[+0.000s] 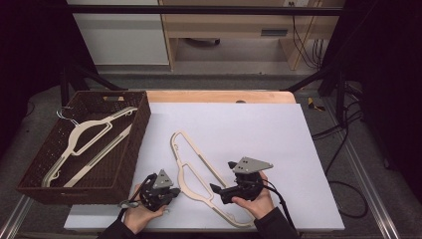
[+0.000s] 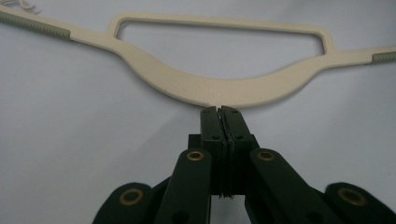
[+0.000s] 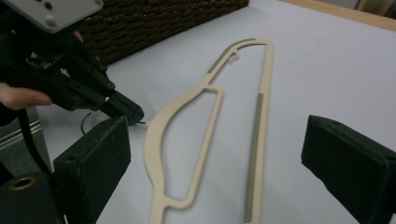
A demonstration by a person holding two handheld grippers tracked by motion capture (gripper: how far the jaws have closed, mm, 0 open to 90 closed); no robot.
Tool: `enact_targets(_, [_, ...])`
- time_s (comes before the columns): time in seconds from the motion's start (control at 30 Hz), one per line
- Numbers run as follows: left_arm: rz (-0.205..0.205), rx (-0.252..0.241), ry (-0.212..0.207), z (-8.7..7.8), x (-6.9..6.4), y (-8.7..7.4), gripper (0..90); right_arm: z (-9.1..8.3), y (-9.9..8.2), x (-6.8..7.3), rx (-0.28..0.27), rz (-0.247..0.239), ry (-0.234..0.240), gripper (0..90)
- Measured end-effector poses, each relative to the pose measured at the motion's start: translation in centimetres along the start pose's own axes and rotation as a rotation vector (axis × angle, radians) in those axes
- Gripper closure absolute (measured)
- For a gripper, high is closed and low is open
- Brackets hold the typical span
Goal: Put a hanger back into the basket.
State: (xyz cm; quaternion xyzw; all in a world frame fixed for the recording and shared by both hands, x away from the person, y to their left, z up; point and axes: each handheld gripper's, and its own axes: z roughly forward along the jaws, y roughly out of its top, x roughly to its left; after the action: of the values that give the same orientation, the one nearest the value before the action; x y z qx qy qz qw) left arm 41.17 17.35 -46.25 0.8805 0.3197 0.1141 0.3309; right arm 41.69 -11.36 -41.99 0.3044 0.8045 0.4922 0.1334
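White board (image 1: 259, 129) covers the table, and a cream hanger (image 1: 199, 174) lies flat on it between the two tongs. The left tongs (image 1: 171, 191) sit just to the left of the hanger's curved neck, jaws pressed together. In the left gripper view their tips (image 2: 219, 112) meet right at the edge of the hanger (image 2: 215, 88), where a thin wire stub leaves the neck; whether the wire is pinched is too small to tell. The right gripper view shows the same tip against the hanger's neck, with a loop of wire (image 3: 88, 122) just behind it.

The right tongs (image 1: 215, 189) lie on the other side of the hanger, pointing left across it, jaws spread wide. In the right gripper view the hanger (image 3: 210, 130) runs up the board between the two black pads (image 3: 93, 158), touching neither.

Left of both tongs stands a brown woven basket (image 1: 134, 144) holding another cream hanger (image 1: 87, 142).
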Motion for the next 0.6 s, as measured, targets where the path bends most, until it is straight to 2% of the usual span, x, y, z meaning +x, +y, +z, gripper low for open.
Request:
enact_targets(0.13, [0.016, 0.002, 0.003, -0.6, -0.1, 0.6, 89.1, 1.0, 0.0, 0.8, 0.013, -0.002, 0.033, 10.6])
enact_targets(0.3, [0.041, 0.014, 0.017, -1.7, -0.5, 1.9, 89.0, 2.5, -0.2, 1.7, 0.04, -0.018, 0.047, 13.2])
enact_targets(0.4, [0.037, 0.015, 0.016, -2.2, -0.6, 2.5, 89.1, 3.2, -0.2, 2.3, 0.056, -0.033, 0.052, 14.9])
enact_targets(0.6, [0.026, 0.029, 0.022, -2.3, -0.7, 3.0, 89.1, 4.2, -0.5, 3.0, 0.085, -0.04, 0.061, 18.9])
